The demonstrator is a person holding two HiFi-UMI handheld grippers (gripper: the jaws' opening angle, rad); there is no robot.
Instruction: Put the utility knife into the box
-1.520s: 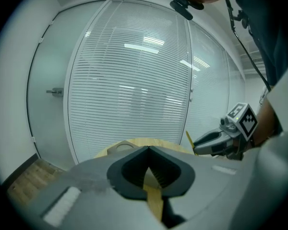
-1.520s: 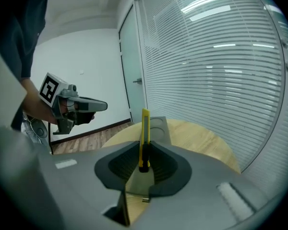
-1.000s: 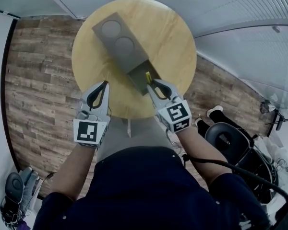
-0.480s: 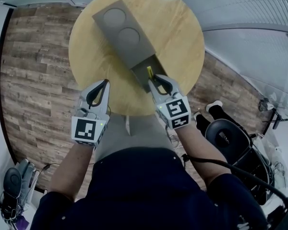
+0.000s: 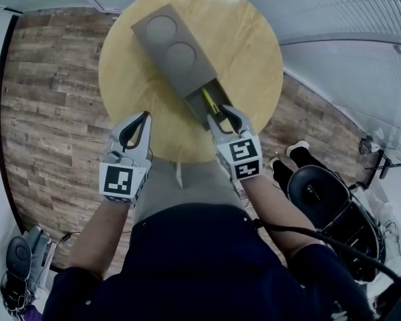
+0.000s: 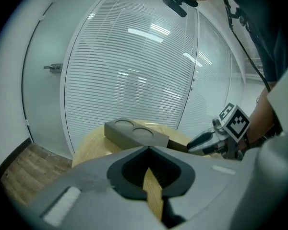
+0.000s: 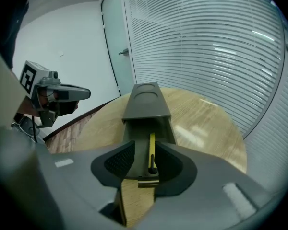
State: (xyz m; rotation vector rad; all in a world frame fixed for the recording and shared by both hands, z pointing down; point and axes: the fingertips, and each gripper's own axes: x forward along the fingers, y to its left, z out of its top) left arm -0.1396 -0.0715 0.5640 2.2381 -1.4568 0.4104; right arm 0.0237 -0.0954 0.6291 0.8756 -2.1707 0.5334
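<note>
The one yellow utility knife (image 5: pixel 210 101) has left the right hand-held gripper (image 5: pixel 224 116), whose jaws have just been opening, and lies inside the single grey box (image 5: pixel 168 49), two round recesses on top. The left hand-held gripper (image 5: pixel 144 118) is clenched, empty, over the surface (image 5: pixel 250 52).

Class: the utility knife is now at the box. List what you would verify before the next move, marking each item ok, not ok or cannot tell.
1. Utility knife lies inside the open drawer of the box: ok.
2. Right gripper has let go: ok. Its jaws have just been opening, and the knife lies between them untouched.
3. Left gripper shut, empty and away from the box: ok.
4. Drawer pushed shut: not ok. It stands pulled out.
5. Blade retracted: cannot tell.
6. Box resting fully on the table: ok.
</note>
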